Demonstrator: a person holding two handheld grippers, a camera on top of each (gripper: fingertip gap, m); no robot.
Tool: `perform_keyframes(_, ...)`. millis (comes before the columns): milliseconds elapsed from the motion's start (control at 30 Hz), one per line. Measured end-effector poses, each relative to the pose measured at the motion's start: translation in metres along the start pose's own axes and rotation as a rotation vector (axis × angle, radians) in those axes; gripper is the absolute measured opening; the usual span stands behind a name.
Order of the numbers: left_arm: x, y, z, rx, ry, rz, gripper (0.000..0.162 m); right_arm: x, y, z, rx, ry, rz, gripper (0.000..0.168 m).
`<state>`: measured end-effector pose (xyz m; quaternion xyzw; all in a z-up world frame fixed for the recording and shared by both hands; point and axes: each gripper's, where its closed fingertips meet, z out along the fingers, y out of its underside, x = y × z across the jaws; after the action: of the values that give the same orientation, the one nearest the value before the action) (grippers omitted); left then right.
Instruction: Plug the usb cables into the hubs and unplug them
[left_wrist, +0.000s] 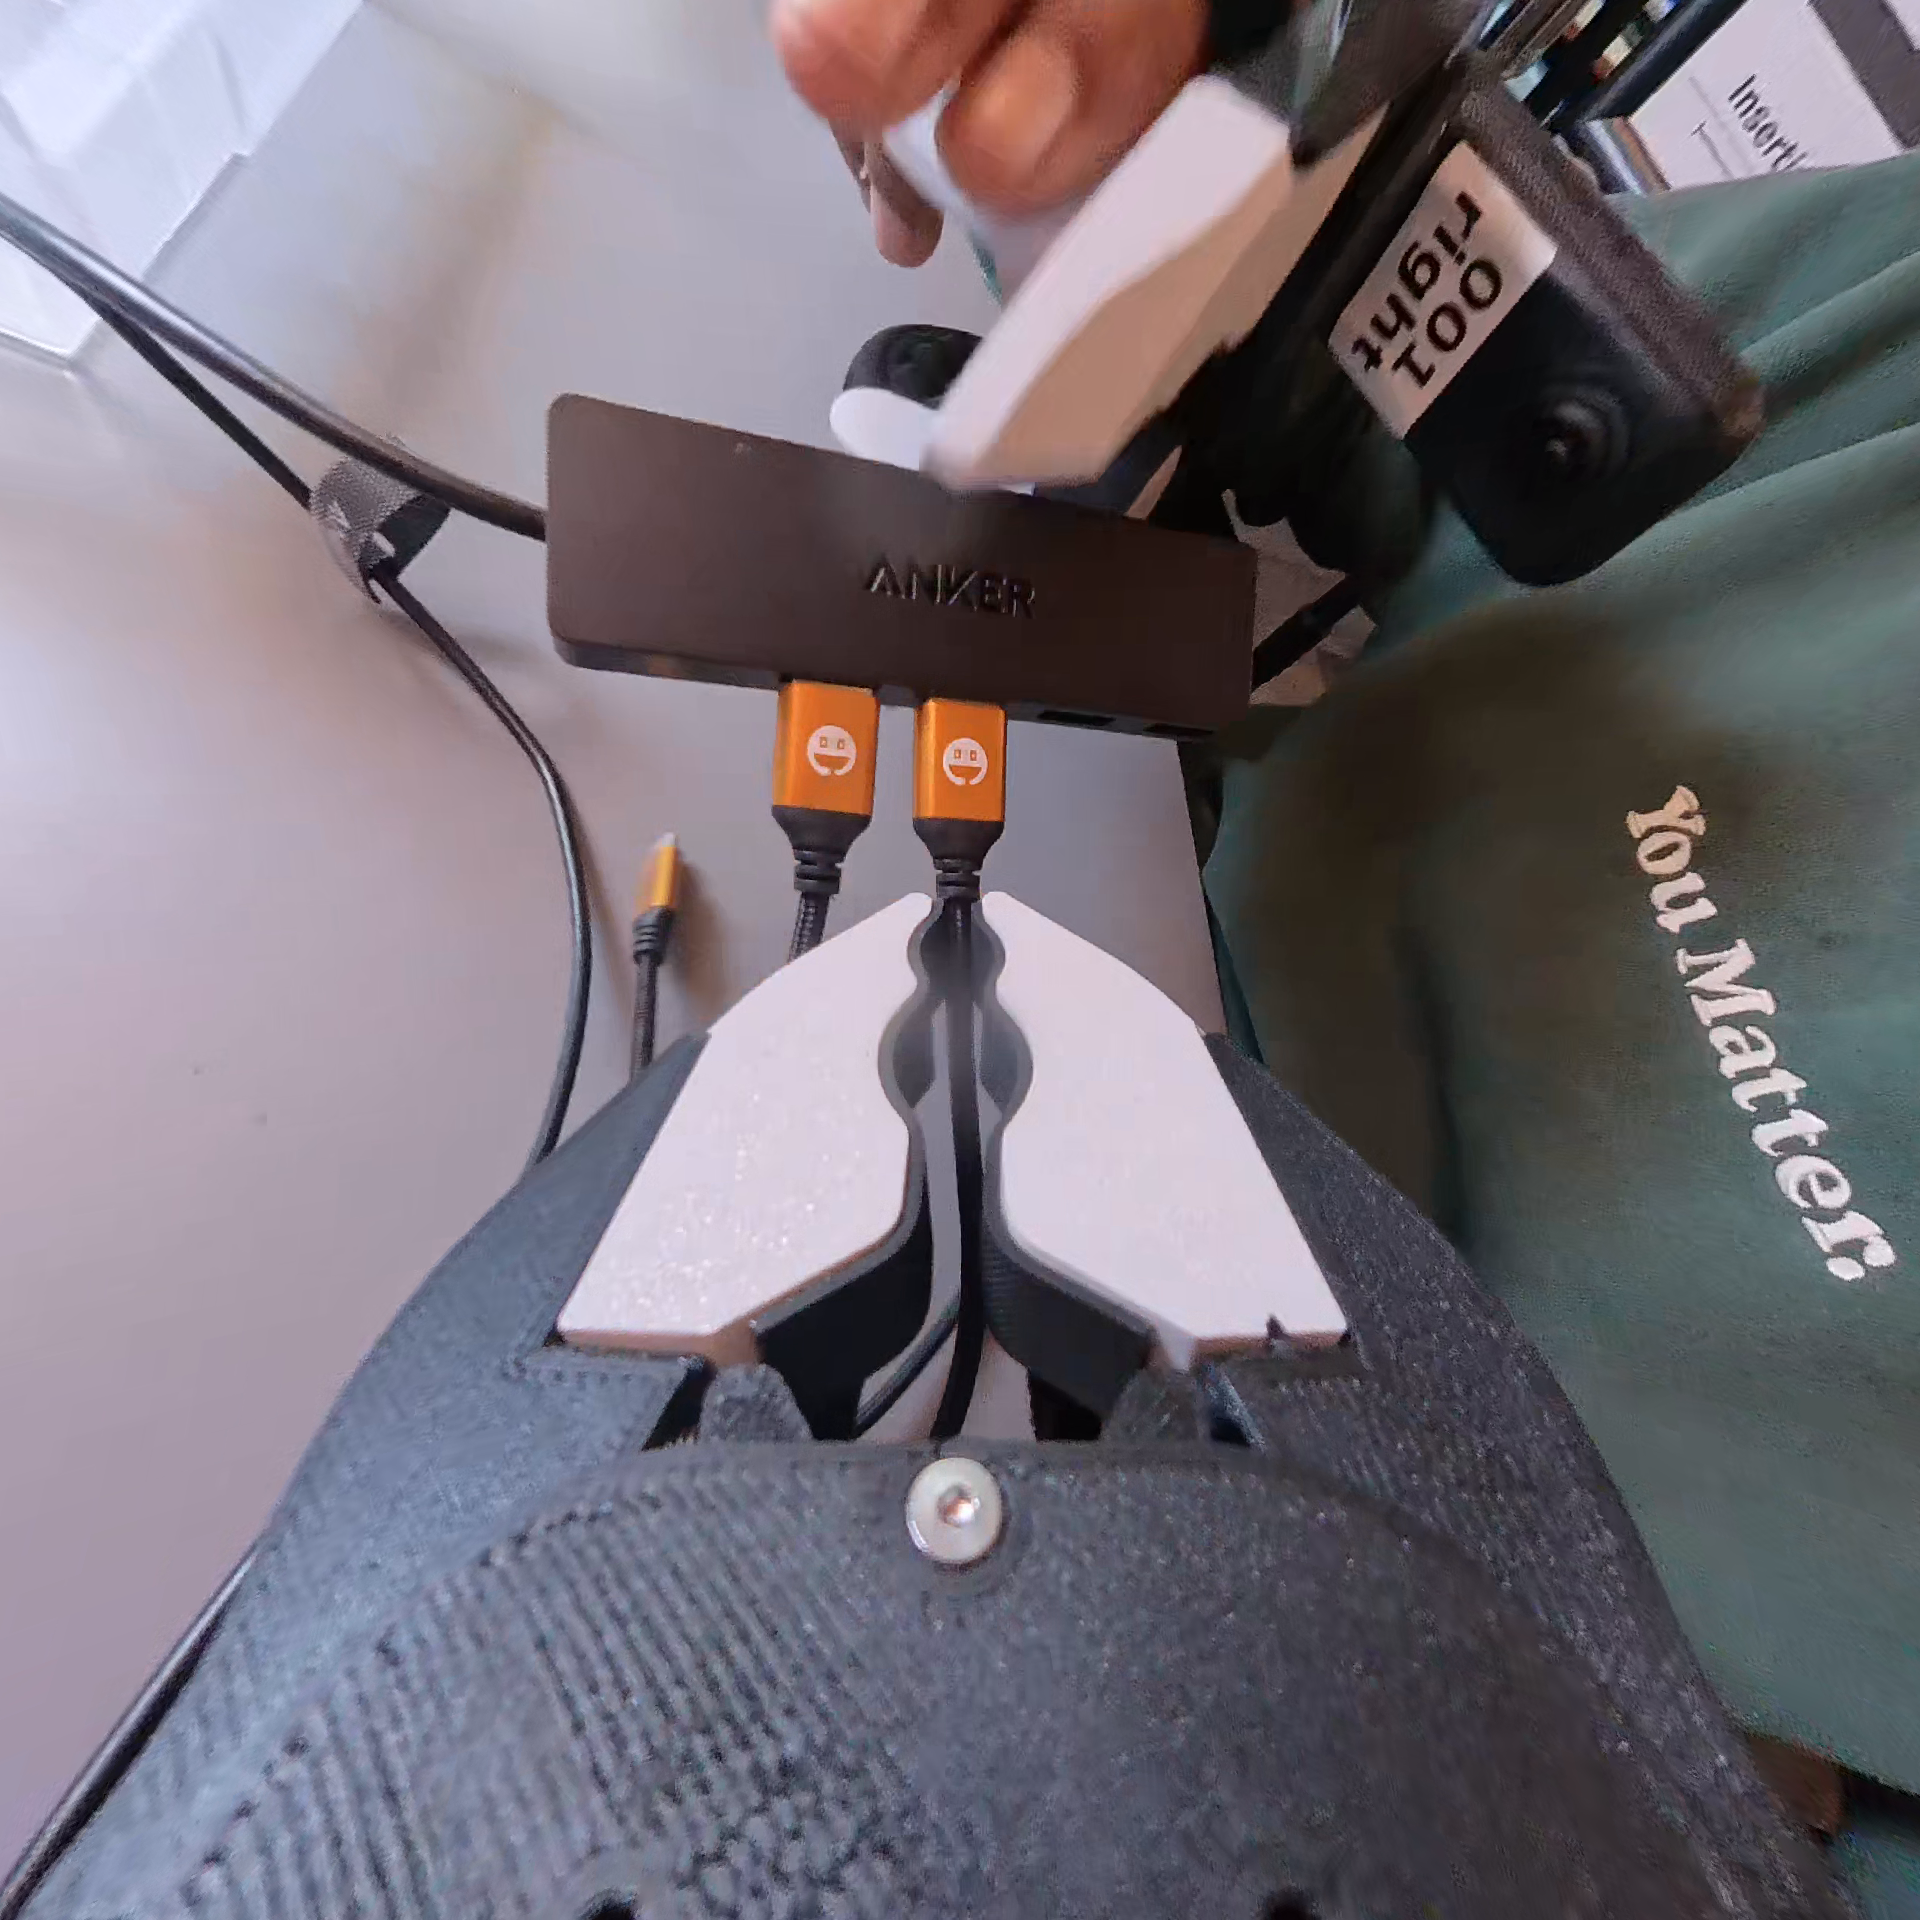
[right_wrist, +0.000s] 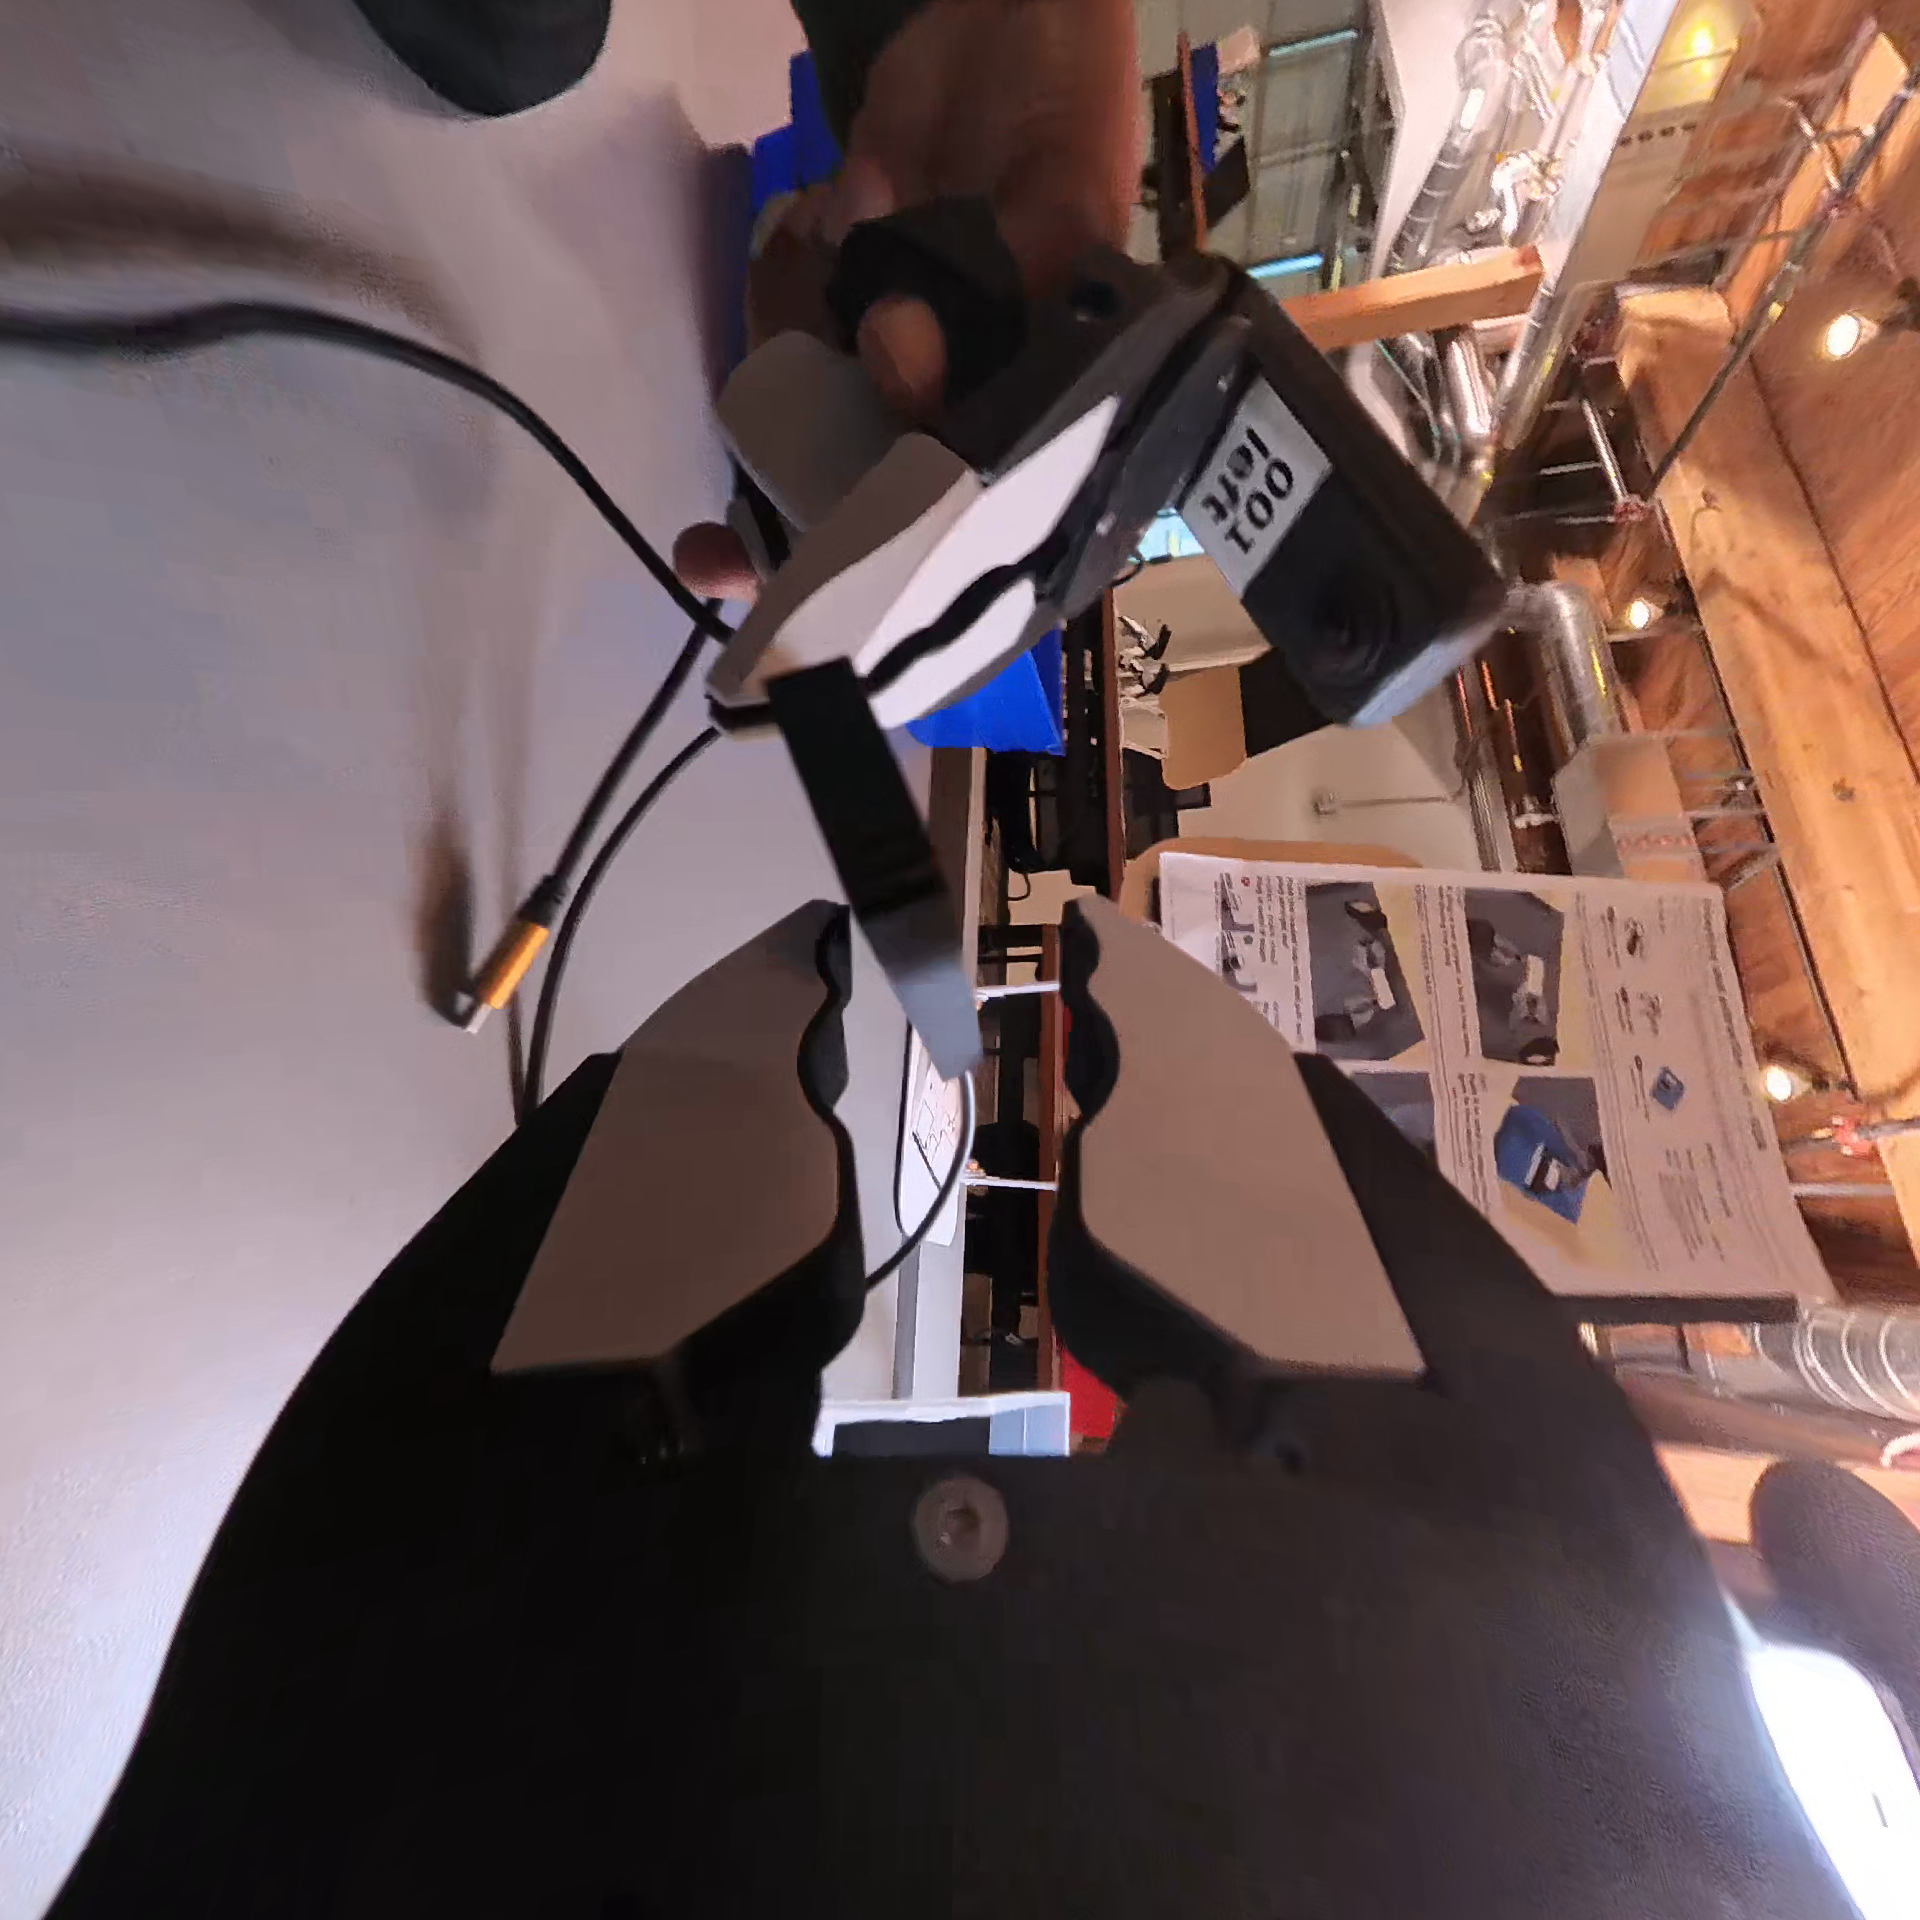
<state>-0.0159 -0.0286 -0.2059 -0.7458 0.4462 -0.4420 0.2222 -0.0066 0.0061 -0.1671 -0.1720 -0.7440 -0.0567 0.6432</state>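
A black USB hub (left_wrist: 727, 561) has two orange plugs in its near side, a left plug (left_wrist: 826, 758) and a right plug (left_wrist: 958, 764). My left gripper (left_wrist: 956, 906) is shut on the black cable just behind the right plug. A third orange plug (left_wrist: 660, 883) lies loose on the table to the left. My right gripper (left_wrist: 925, 447) hovers at the hub's far edge. In the right wrist view my right gripper (right_wrist: 956, 925) is open, with the hub's end (right_wrist: 862, 821) reaching between its fingertips. The left gripper (right_wrist: 790, 686) and loose plug (right_wrist: 509, 966) show beyond.
The hub's own black cable (left_wrist: 260, 395) runs off left across the pale table (left_wrist: 208, 831), bound by a grey strap (left_wrist: 364, 509). A person in a green sweatshirt (left_wrist: 1558, 935) is close on the right. A printed poster (right_wrist: 1507, 1070) stands behind. The tips of one gripper are about 6 cm away from the tips of the other.
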Motion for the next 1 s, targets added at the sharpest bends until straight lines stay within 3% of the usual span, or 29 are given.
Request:
perform_keyframes(100,0.000,0.003,0.002,-0.003,0.010,-0.013,0.003,-0.014,-0.006,0.006,0.006,-0.036,-0.051,0.018)
perform_keyframes(233,-0.004,-0.010,-0.012,0.102,-0.047,0.041,0.004,-0.014,0.003,0.008,-0.017,-0.030,0.125,0.012)
perform_keyframes(467,-0.009,-0.026,-0.031,-0.008,-0.599,0.625,0.010,-0.009,0.007,0.006,0.048,-0.119,0.539,0.012)
perform_keyframes(633,-0.014,-0.026,-0.018,-0.094,-0.732,0.809,0.011,-0.021,-0.004,0.013,0.047,-0.201,0.610,0.011)
perform_keyframes(767,-0.019,-0.021,-0.012,-0.160,-0.758,0.883,0.008,-0.024,-0.006,0.015,0.036,-0.219,0.628,0.011)
perform_keyframes(933,-0.010,-0.025,-0.018,-0.122,-0.726,0.856,0.008,-0.016,-0.011,0.013,0.077,-0.231,0.682,0.012)
perform_keyframes(1000,-0.020,-0.023,-0.037,-0.184,-0.830,0.861,0.008,-0.017,0.005,0.011,-0.003,-0.204,0.656,0.012)
